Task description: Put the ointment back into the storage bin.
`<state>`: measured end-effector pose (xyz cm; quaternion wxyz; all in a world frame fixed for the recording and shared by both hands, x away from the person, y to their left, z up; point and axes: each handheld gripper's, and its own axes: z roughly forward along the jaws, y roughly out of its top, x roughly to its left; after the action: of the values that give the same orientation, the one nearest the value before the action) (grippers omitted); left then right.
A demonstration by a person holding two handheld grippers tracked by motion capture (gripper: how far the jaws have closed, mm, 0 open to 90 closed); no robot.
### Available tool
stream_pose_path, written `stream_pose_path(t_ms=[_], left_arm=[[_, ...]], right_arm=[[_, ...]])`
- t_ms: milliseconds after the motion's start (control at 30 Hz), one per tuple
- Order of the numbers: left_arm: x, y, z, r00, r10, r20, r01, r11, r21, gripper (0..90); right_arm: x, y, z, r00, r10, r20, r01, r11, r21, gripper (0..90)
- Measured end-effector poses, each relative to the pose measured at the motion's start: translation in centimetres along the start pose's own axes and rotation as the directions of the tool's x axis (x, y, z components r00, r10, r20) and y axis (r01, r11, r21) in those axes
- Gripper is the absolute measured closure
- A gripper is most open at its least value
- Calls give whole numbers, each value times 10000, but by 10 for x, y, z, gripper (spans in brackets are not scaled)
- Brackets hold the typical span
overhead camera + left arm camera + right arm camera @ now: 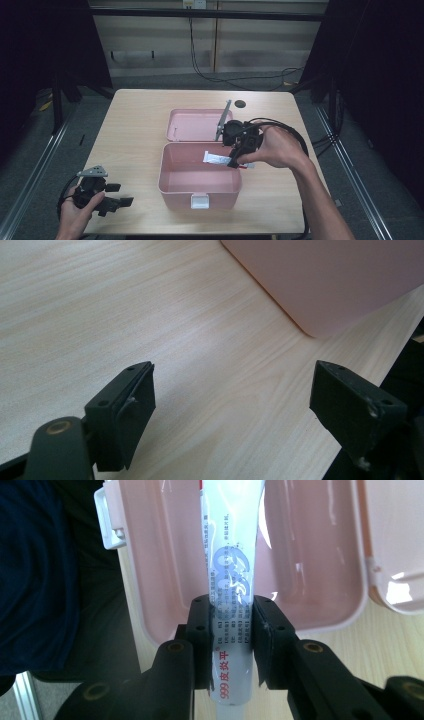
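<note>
The right gripper (232, 630) pinches a glossy white ointment tube (231, 575) with its black jaws, over the open, smooth pink plastic box (170, 175). The left gripper (232, 405), jaws spread wide, rests on the pale woodgrain table (130, 120).

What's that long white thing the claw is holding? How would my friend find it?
Look at the wooden table and find the open pink box in its middle. Over the box's far right corner, the right claw is shut on a white tube. It is the one white, flat, slim thing with blue swirls and red lettering; everything around it is plain pink or black.
</note>
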<state>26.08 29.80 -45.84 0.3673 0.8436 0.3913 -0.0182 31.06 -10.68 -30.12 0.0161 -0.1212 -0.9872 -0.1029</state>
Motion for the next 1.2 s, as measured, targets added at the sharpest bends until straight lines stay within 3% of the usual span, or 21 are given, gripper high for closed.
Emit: stream_pose_path(t_ms=[600, 1200], left_arm=[[0, 0, 0, 10000, -34, 2, 34, 10000, -83, 183], [-1, 0, 0, 10000, 14, -30, -14, 10000, -14, 183]], right_arm=[[2, 39, 44, 9948, -602, -826, 665, 9949, 761, 718], [6, 51, 93, 9834, -799, -1631, 933, 9927, 766, 718]])
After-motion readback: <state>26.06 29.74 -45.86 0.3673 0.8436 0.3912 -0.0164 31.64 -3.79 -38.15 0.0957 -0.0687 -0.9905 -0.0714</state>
